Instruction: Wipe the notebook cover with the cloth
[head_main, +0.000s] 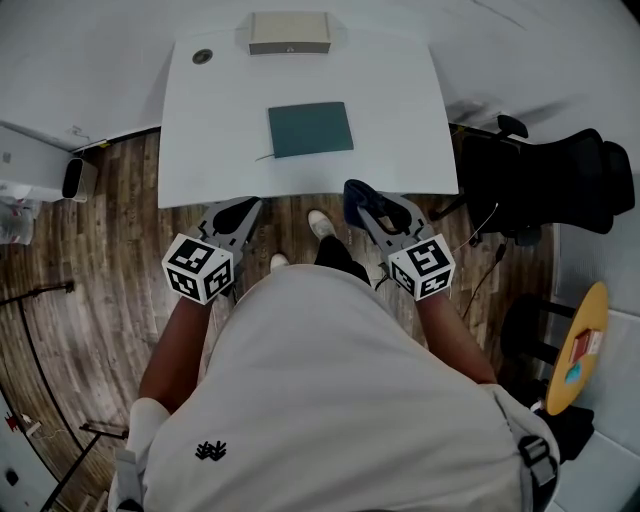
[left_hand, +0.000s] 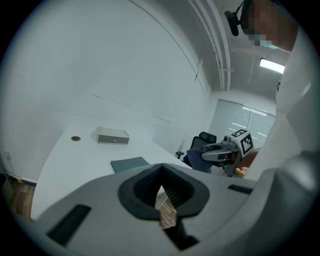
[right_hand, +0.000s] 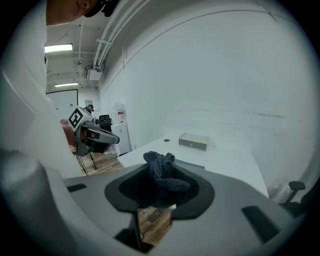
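Behind the cloth (right_hand: 162, 172), right gripper (right_hand: 159, 192) fingers seem clamped.

The white tabletop (head_main: 400, 120) stands before me on a wooden floor (head_main: 90, 260). A dark teal notebook (head_main: 310, 129) lies flat near its middle. A pale box (head_main: 289, 33) sits at the far edge, with a small round cap (head_main: 203, 57) near the far left corner.

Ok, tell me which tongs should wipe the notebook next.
Probably the right tongs: they hold the cloth, just short of the notebook. The left tongs are shut on nothing.
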